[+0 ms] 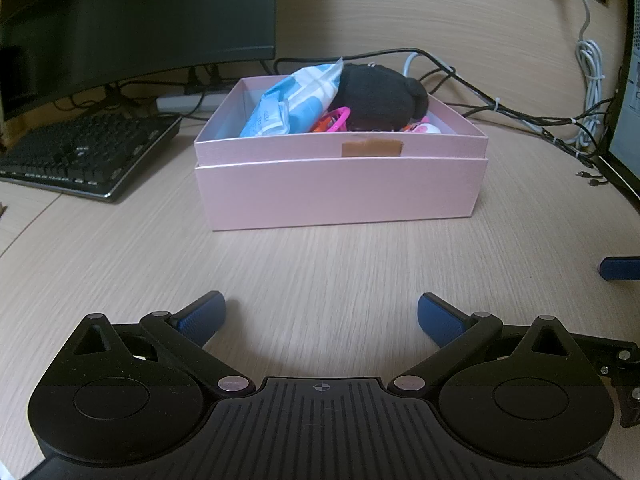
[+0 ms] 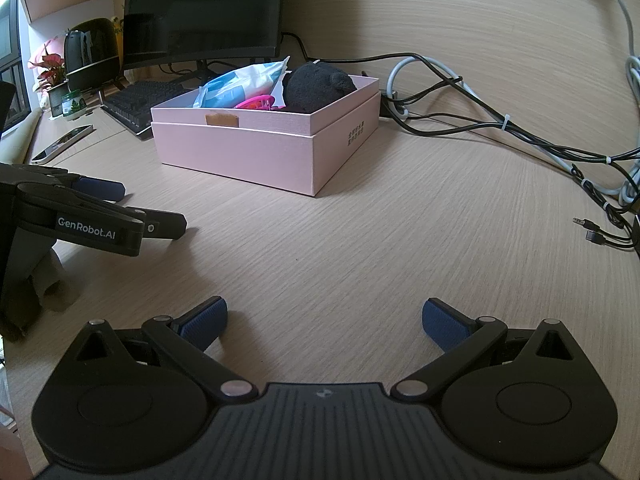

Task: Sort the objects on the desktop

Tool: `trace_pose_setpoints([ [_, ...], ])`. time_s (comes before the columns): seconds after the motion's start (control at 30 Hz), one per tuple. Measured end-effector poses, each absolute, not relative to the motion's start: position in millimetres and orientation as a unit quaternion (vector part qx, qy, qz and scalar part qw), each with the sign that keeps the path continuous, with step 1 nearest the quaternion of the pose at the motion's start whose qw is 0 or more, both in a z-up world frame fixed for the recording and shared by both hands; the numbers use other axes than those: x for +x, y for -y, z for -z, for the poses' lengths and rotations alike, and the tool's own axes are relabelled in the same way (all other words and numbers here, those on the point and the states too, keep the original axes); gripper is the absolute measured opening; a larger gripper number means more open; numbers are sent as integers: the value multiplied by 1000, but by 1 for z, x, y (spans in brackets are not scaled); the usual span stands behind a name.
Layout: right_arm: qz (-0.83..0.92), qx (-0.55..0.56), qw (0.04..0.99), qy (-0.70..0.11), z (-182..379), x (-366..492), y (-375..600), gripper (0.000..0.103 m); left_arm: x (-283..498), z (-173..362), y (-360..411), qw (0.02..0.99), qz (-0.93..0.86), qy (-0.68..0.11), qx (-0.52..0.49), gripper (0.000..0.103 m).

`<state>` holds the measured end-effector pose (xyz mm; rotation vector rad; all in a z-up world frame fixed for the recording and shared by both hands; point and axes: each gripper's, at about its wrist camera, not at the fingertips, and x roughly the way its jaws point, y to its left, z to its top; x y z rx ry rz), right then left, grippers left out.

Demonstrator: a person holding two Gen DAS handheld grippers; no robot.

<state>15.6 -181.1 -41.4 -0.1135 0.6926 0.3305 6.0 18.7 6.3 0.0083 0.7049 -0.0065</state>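
Judging from the bare desk [image 1: 320,264] low in both frames, the sorting appeared to be at or near its last step: the wipes pack [image 1: 292,100], black plush toy [image 1: 380,96] and pink clips [image 1: 338,118] were all seen heaped in the pink box [image 1: 340,192] at upper centre. The left tool [image 1: 321,318] and right tool [image 2: 324,320] were both held spread wide with nothing gripped. No further reach seemed called for unless a stray item lay out of view.
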Motion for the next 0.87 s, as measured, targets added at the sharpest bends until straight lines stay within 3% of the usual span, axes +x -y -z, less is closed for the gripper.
trace_pose_setpoints([
  [0.87, -161, -55, 926, -338, 41, 16, 181, 103, 5, -8, -21, 940, 7, -341, -11, 103],
])
